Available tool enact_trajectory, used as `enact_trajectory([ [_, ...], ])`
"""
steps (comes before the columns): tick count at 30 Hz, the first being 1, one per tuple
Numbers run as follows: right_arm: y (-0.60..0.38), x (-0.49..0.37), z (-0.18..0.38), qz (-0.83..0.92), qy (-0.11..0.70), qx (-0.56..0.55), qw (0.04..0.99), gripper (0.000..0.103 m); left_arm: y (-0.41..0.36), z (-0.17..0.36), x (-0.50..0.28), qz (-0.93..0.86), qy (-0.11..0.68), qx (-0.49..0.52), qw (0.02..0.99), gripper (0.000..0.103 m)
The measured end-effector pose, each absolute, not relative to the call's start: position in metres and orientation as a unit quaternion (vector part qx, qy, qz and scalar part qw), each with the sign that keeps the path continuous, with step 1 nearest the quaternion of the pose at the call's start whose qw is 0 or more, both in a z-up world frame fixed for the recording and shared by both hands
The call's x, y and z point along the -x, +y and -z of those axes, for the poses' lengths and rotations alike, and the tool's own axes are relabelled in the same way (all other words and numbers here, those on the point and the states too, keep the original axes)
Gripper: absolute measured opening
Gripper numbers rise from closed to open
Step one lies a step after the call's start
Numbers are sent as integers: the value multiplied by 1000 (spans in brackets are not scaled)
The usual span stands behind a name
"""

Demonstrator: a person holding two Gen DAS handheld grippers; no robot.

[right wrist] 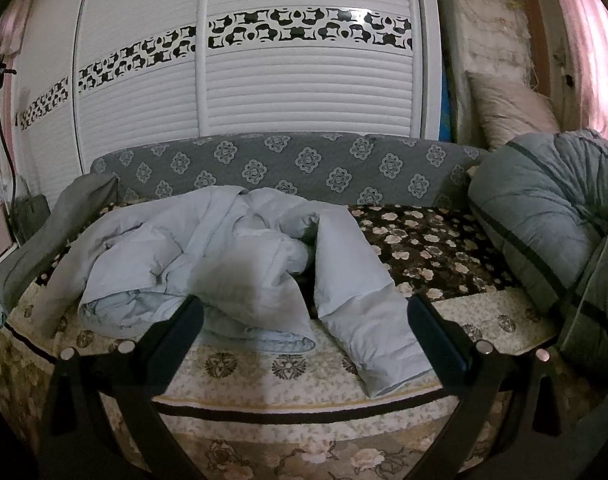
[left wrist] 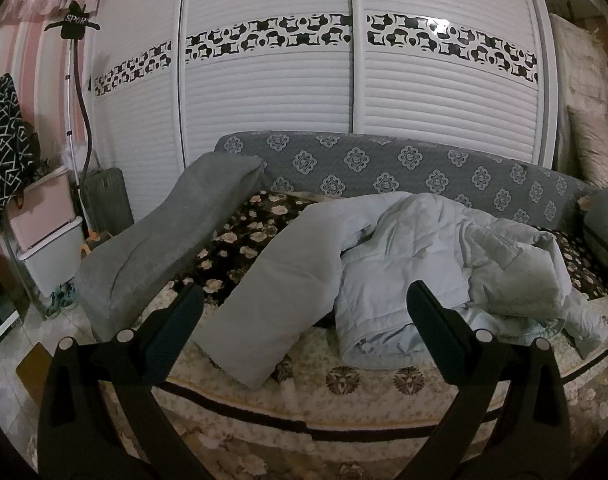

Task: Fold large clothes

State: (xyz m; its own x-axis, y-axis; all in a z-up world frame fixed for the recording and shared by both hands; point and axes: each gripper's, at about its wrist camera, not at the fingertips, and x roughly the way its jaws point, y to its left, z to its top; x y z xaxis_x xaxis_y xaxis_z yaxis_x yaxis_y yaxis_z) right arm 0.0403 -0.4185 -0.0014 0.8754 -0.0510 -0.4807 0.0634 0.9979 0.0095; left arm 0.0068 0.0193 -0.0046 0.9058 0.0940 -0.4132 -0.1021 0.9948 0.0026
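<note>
A pale blue padded jacket [left wrist: 415, 256] lies crumpled on the sofa seat [left wrist: 232, 240], one sleeve [left wrist: 264, 300] stretched toward the front edge. It also shows in the right wrist view [right wrist: 208, 256], with its other sleeve [right wrist: 363, 312] pointing to the front. My left gripper [left wrist: 304, 292] is open and empty, held in front of the sofa above the left sleeve. My right gripper [right wrist: 304, 304] is open and empty, in front of the jacket's hem and right sleeve. Neither touches the jacket.
The sofa has a grey patterned backrest [left wrist: 383, 168] and a grey armrest [left wrist: 164, 232] on the left. Grey striped bedding [right wrist: 543, 216] is piled at the right end. A white louvred wardrobe [left wrist: 264, 92] stands behind. Storage boxes [left wrist: 48, 232] and a stand [left wrist: 78, 80] are at left.
</note>
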Motion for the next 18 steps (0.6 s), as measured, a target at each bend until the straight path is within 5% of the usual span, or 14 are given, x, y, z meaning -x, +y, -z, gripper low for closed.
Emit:
enact_trajectory([
  [18,-420,-41,1,33,247,-13,968,101,20,6,-9,-54,216,11,975,100],
])
